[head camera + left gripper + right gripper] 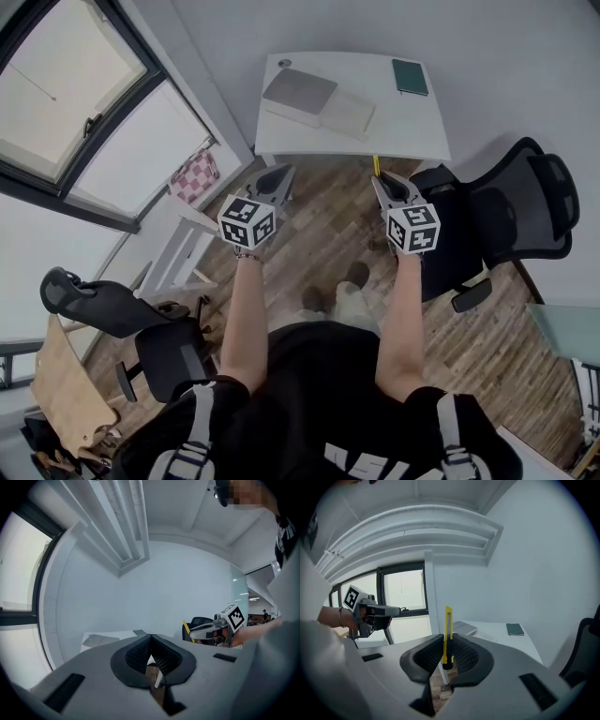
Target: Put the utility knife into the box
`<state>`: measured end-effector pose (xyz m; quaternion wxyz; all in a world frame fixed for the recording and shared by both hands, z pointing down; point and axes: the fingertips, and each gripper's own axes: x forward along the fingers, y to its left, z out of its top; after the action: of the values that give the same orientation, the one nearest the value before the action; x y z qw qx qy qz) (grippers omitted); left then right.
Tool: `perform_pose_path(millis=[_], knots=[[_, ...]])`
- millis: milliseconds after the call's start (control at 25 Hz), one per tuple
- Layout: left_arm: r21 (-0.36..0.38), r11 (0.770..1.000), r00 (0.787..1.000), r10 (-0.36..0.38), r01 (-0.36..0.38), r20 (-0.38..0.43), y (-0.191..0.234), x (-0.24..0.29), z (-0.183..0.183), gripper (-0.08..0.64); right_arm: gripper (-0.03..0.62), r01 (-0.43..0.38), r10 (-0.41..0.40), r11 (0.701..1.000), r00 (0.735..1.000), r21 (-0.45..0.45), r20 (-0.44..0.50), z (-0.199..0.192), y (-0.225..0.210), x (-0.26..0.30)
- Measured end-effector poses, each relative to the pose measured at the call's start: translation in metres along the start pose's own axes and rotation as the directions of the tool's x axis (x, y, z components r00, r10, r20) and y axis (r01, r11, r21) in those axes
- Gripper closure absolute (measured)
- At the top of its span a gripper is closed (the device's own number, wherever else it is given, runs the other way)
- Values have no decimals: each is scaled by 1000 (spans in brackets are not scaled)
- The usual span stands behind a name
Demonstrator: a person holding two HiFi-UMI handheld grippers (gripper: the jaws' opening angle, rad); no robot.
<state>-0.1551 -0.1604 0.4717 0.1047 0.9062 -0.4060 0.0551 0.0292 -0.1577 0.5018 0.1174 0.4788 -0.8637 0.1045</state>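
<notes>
A yellow utility knife (448, 632) stands upright between the jaws of my right gripper (447, 644), which is shut on it. In the head view the knife (375, 166) pokes out beyond the right gripper (384, 183), just short of the white table's (412, 127) front edge. The box lies on that table as a flat grey part (298, 91) with a beige part (349, 113) beside it. My left gripper (279, 176) is held at the same height with its jaws pressed together on nothing; the left gripper view (151, 638) shows them meeting.
A green notebook (410, 76) lies at the table's far right. A black office chair (511, 211) stands right of my right arm and another (122, 314) at lower left. A pink checked seat (195, 176) stands by the window. Wood floor lies below.
</notes>
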Motion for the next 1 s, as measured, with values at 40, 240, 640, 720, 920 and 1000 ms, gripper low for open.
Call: perform_pose_path(millis=[40, 240, 640, 720, 920, 1000], knots=[[4, 1000, 1000, 2, -2, -6, 1, 3, -1, 535, 518, -3, 3, 1000, 1000, 2, 2, 0, -3, 4], [14, 999, 999, 40, -39, -24, 13, 19, -6, 535, 518, -39, 40, 999, 999, -37, 24, 10, -17, 27], [-9, 996, 996, 87, -87, 6, 44, 103, 24, 535, 518, -80, 80, 997, 997, -4, 8, 17, -103, 83], [-5, 996, 996, 90, -90, 6, 45, 123, 28, 535, 518, -84, 84, 996, 996, 0, 9, 20, -122, 92], [-8, 994, 994, 108, -108, 6, 49, 160, 33, 535, 518, -108, 108, 994, 994, -7, 0, 28, -155, 111], [-21, 992, 992, 123, -123, 8, 51, 170, 32, 535, 518, -123, 123, 992, 992, -16, -7, 28, -163, 116]])
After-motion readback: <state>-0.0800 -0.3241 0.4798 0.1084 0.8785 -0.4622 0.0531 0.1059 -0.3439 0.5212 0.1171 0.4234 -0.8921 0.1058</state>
